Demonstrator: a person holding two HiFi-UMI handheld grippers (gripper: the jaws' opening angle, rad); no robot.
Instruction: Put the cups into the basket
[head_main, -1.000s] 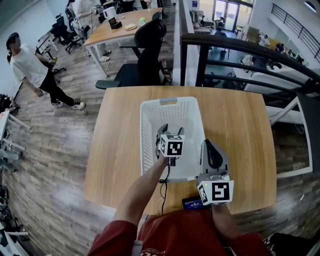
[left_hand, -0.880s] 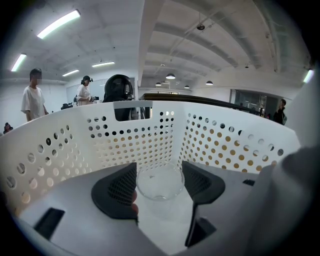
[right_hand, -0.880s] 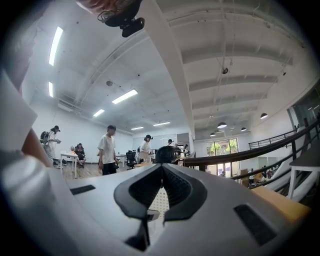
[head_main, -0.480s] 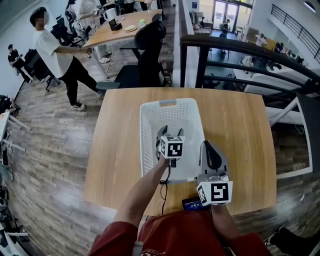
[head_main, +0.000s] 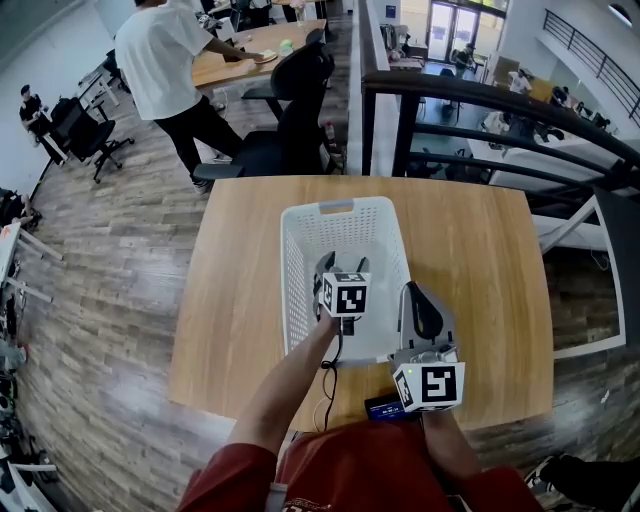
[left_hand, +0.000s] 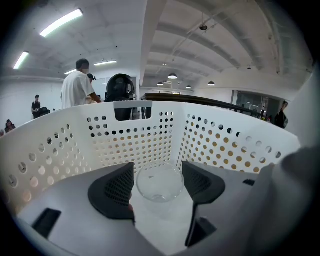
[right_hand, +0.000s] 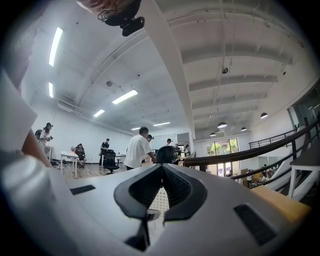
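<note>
On the wooden table the white perforated basket lies with its long axis running straight away from the person, its handle slot at the far end. The clear glass cup is inside it, near the nearer end. In the left gripper view its round mouth is turned up and toward the camera and its small base is low, so it seems to stand on the basket floor. The head view does not show it under the gripper. The left gripper reaches down at a slant into the basket. Its jaws are spread wide with the cup framed between the two dark pads. The glass sits just beside each pad, with a thin strip of white floor showing on the left, so the pads do not seem to press on it. To the right, the right gripper is held level above the basket's near right corner, jaws brought together with nothing between them. In its own view the right gripper shows only a strip of perforated white below its pads. Compared with a second ago, both grippers and the basket are where they were. The one change is a person in a white shirt, who has walked from the far left edge to the desk at the top left.
</note>
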